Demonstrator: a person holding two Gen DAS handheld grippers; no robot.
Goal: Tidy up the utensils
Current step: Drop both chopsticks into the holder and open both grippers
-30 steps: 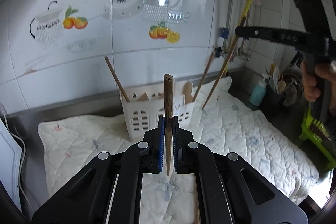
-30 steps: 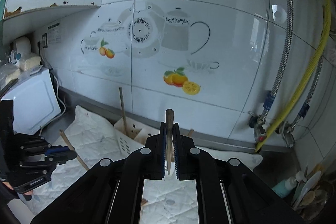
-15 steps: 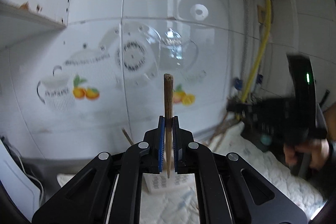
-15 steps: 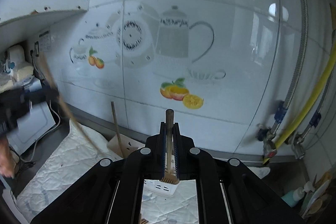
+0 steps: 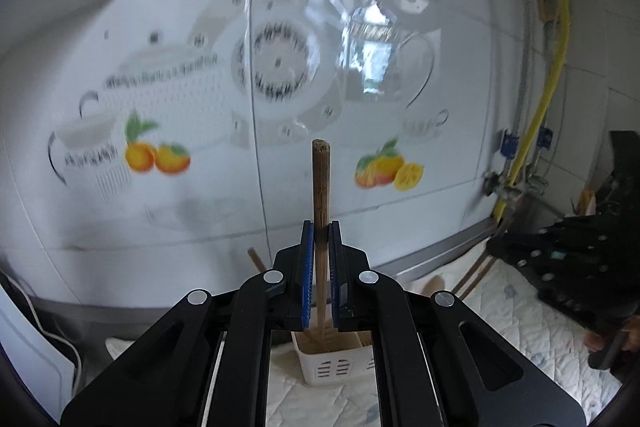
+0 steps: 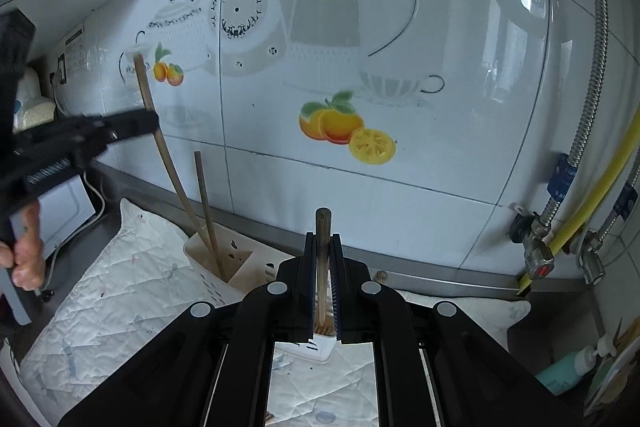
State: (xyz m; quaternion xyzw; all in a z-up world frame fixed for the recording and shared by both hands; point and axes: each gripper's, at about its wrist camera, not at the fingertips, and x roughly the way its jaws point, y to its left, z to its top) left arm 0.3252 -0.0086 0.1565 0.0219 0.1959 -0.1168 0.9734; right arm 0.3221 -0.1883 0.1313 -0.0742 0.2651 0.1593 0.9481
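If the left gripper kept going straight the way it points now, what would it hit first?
Most likely the white utensil basket, which sits just ahead of and below the left gripper holding its chopstick. The tiled wall lies behind it; depth is unclear.

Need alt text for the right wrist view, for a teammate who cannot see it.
The right gripper is shut on a thin brown wooden stick, above a white slotted plastic utensil caddy on a white quilted mat. At left, the left gripper holds another wooden stick reaching into the caddy.
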